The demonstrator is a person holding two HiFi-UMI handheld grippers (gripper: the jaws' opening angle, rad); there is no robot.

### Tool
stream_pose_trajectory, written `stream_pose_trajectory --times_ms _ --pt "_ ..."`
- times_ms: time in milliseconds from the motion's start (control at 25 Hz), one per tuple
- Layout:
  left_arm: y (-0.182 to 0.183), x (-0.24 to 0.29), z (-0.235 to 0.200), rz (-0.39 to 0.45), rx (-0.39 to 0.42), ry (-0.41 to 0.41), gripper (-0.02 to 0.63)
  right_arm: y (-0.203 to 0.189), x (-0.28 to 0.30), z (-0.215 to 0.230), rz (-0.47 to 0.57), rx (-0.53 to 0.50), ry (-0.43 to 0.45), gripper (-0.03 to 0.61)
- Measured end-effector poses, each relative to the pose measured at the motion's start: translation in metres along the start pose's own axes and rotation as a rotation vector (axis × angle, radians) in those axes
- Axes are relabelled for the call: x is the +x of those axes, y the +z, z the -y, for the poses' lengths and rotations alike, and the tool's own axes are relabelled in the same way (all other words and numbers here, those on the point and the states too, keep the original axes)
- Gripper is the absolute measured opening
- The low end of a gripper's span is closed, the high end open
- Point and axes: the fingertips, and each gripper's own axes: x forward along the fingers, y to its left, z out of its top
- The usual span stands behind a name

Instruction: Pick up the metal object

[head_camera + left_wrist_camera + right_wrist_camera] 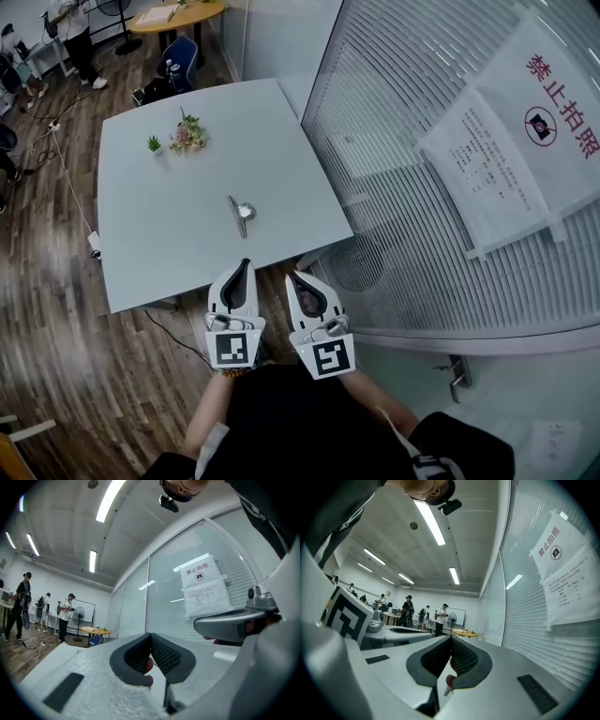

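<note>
- We see the metal object (240,214) lying flat on the pale grey table (141,244), in the near half and a little right of the middle.
- It looks like a slim, dull silver bar that runs from far to near. A small round shiny piece touches its right side.
- We cannot tell from this height whether the bar and the round piece are joined.
- Nothing else lies close to it. A tiny potted plant (154,143) and a bunch of flowers (187,134) stand well apart from it, towards the far left of the table.
- The left gripper (242,272) is held close in front of the person's body and points away towards the table. Its tip is at the table's near edge, near the metal object but not touching it.
- In the left gripper view its jaws (150,637) are clenched together at the tip, with nothing gripped.
- The right gripper (296,281) sits just beside the left one and points the same way, just off the table's near edge.
- In the right gripper view its jaws (451,639) are also pressed together and hold nothing.
- Both marker cubes (234,349) face up, and the person's left forearm (208,417) reaches forward from a black top.
- A glass wall with blinds (422,244) stands to the right and carries paper notices (487,169).
</note>
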Motion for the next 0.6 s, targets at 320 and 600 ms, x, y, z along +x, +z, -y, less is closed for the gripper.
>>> stream_pose_trajectory --times_ms 320,600 --pt "-0.013 0.024 -0.052 -0.005 -0.024 0.021 0.011 -0.003 0.051 -0.006 -0.034 -0.005 0.003 0.002" --pt "-0.027 0.035 -0.09 -0.004 -0.025 0.039 0.011 -0.008 0.09 -0.018 -0.026 -0.042 0.003 0.002"
